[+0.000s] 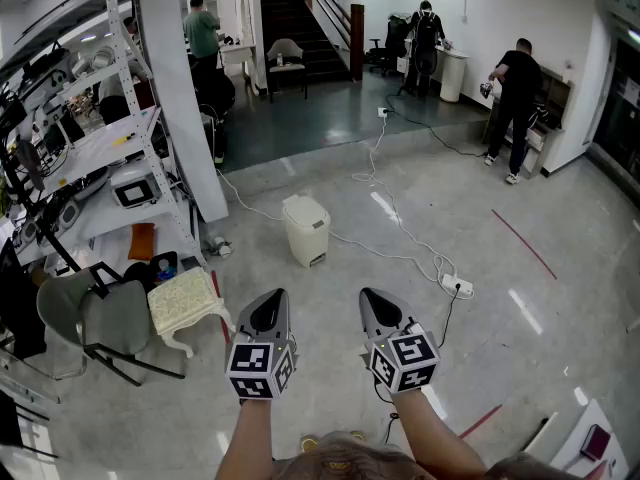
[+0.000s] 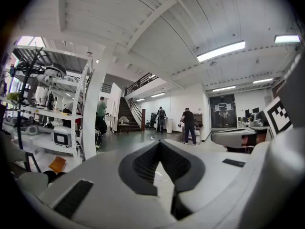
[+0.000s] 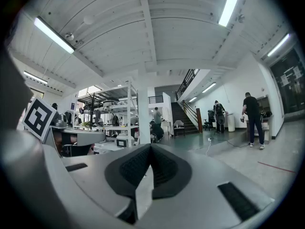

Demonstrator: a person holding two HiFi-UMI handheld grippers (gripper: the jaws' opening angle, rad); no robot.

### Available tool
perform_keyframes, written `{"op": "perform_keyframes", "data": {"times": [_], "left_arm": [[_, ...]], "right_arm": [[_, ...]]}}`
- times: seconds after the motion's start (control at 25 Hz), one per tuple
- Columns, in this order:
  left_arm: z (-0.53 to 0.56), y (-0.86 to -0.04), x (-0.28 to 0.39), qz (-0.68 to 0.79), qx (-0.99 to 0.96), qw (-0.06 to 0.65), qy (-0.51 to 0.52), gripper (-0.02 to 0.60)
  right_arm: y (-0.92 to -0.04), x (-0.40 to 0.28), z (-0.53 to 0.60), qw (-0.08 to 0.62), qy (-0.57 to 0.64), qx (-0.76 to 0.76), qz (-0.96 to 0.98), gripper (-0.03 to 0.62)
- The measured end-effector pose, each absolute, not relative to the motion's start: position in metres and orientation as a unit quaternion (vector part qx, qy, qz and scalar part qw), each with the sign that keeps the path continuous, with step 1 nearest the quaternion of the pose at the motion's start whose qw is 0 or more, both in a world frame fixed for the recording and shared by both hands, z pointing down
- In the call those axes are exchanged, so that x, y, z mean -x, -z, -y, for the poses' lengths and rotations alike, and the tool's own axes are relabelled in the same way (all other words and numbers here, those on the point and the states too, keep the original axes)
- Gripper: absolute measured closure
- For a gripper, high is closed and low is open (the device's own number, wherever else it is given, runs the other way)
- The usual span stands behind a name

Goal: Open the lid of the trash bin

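A small cream trash bin (image 1: 306,230) stands on the grey floor with its lid down, a good way ahead of both grippers. In the head view my left gripper (image 1: 271,308) and right gripper (image 1: 374,306) are held side by side in the air, pointing forward, each with a marker cube behind it. Both are shut, jaws meeting at the tip with nothing between them. The left gripper (image 2: 159,144) and right gripper (image 3: 151,148) views look level across the room, and the bin does not show in either.
A white column (image 1: 185,98) and a loaded shelf rack (image 1: 100,158) stand to the left. Near my left side are a grey chair (image 1: 100,318) and a cream stool (image 1: 185,303). A white cable and power strip (image 1: 456,286) lie right of the bin. People (image 1: 517,98) stand far back.
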State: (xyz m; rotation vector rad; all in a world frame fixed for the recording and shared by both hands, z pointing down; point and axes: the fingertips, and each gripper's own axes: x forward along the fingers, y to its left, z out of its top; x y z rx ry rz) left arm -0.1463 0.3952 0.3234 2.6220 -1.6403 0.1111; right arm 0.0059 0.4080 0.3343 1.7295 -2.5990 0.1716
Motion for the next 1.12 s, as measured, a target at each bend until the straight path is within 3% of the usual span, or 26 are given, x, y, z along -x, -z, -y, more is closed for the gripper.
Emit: {"op": "perform_keyframes", "data": {"times": [1.12], "left_arm": [[-0.409, -0.329, 0.097, 0.545, -0.838, 0.01, -0.04, 0.581]], "right_arm": [[-0.344, -0.052, -0.409, 0.002, -0.062, -0.516, 0.854, 0.559]]}}
